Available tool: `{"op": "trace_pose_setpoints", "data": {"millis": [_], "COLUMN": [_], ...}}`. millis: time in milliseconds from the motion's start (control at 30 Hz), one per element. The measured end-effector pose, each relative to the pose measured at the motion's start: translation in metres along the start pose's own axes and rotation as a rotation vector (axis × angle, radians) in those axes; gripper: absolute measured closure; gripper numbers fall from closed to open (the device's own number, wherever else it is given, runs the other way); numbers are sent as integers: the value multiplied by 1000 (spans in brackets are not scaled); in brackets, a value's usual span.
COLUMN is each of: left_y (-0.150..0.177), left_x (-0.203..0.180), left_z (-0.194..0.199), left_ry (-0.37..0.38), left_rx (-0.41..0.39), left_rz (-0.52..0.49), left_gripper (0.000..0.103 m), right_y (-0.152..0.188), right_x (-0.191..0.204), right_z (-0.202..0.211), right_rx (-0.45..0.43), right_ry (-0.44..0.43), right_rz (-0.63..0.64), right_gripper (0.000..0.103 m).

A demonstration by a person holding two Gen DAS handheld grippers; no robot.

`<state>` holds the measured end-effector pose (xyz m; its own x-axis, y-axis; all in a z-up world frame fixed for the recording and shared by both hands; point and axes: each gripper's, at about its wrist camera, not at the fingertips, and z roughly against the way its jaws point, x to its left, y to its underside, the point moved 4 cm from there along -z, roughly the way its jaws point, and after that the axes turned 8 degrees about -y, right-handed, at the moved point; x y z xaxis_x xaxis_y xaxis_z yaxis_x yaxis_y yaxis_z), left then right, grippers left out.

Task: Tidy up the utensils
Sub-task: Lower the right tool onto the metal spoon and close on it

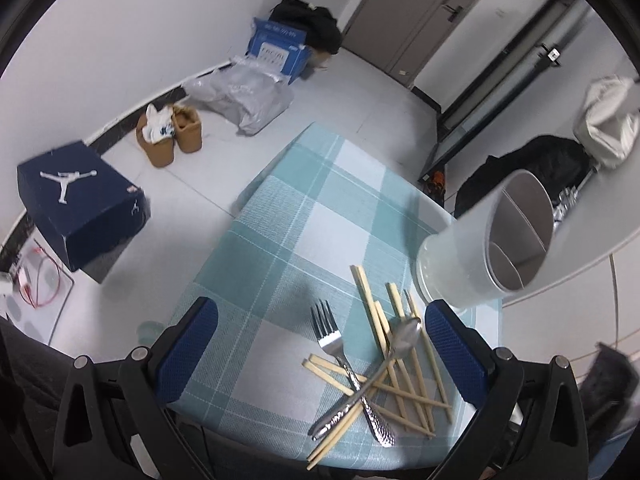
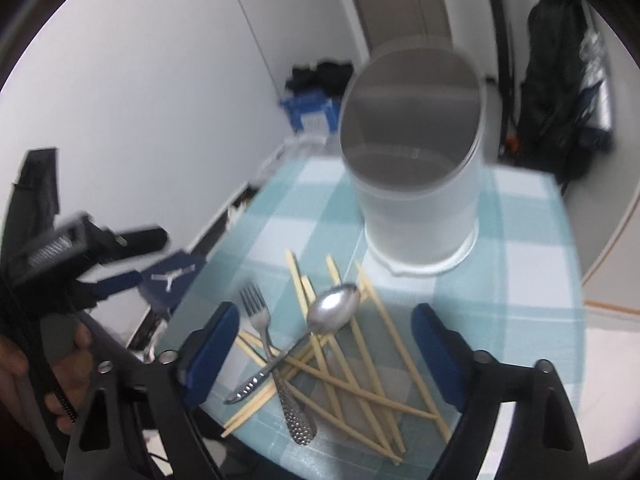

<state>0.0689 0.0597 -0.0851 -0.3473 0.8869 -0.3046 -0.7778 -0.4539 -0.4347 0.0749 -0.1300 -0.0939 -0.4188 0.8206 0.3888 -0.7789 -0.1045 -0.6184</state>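
Note:
A pile of several wooden chopsticks [image 1: 404, 384] lies on the checked tablecloth [image 1: 280, 240] near the table's front edge. A steel fork [image 1: 330, 336] and a steel spoon [image 1: 406, 334] lie crossed on top of it. Just behind stands a white cylindrical utensil holder [image 1: 472, 256] with inner dividers, with nothing in it. My left gripper [image 1: 324, 346] hovers open over the left of the pile. My right gripper [image 2: 326, 354] hangs open above the chopsticks [image 2: 360, 380], fork [image 2: 256, 310] and spoon [image 2: 334, 308], its pads touching nothing. The holder [image 2: 416, 200] is beyond. The left gripper [image 2: 150, 256] and the hand [image 2: 60, 360] holding it show at the left.
On the floor to the left are a navy shoe box [image 1: 80, 208], brown boots [image 1: 168, 136], a grey plastic bag [image 1: 244, 96] and a blue box [image 1: 280, 46]. A black bag [image 2: 560, 80] stands at the back right. A white curved surface [image 1: 600, 220] lies right of the table.

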Motion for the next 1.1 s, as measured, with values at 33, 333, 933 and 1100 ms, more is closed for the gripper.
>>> {"op": "trace_pose_setpoints", "data": {"millis": [33,333,933,1100], "left_y": [-2,-10,-10,-10], "left_x": [2,12,17,18], "left_z": [-3,-28,-43,-43], "left_ry": [1,57,62,59], "left_rx": [7,128,179,177], "left_rz": [8,64,71,72], "left_gripper": [1,1,1,1], "right_y": [0,1,1,4], "right_x": [-3,-37,-38,-34], "right_z": [-8,-62,-63,-66], "right_rx": [27,137,141,162], "right_ry": [-14,-57,-80,-100], "right_rz": [-12,-161,-177,-178], "right_gripper": [28,46,58,61]}}
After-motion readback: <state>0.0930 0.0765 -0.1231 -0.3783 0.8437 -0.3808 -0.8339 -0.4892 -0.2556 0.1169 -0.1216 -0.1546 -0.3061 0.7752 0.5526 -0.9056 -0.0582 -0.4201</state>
